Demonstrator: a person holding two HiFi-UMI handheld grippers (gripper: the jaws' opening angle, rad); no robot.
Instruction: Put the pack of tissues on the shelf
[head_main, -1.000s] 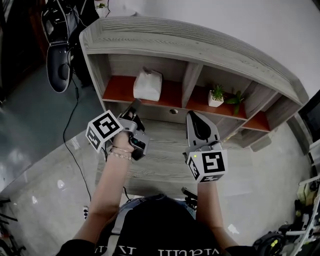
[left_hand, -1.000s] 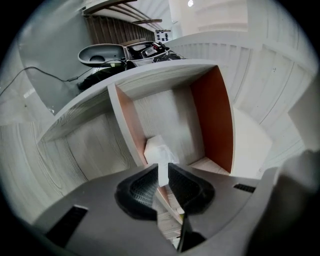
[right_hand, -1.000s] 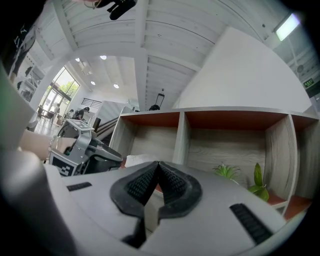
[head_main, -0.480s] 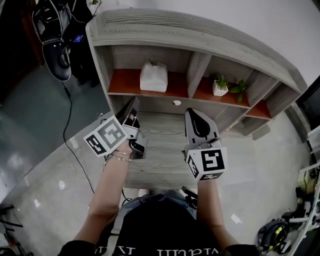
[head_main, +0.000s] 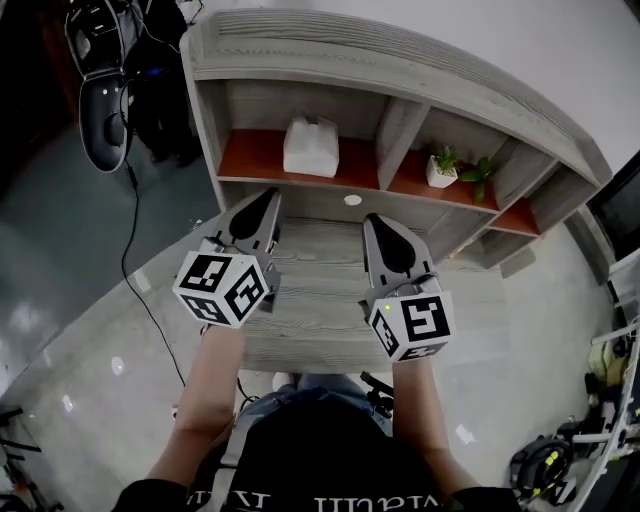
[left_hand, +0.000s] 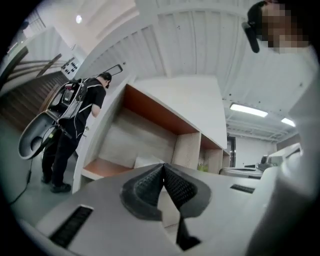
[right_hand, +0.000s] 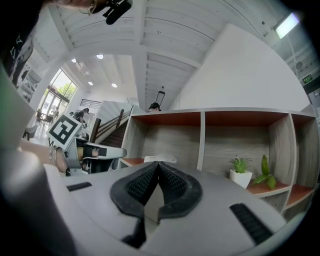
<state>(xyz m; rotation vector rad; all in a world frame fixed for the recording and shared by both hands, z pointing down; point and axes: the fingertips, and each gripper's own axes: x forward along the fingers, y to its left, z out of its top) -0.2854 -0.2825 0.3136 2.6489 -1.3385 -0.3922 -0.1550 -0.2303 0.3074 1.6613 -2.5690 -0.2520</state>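
Tissues lie on shelf, beyond both jaws (closed, empty).

There is one pack of tissues and one shelf with three compartments. There are two plants: one potted plant and one leafy plant. Two grippers show: the left gripper and the right gripper.

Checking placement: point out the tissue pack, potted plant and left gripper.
tissue pack (head_main: 310, 146), head view, middle of its white top.
potted plant (head_main: 436, 176), head view, its white pot.
left gripper (head_main: 266, 198), head view, tip of its jaws.
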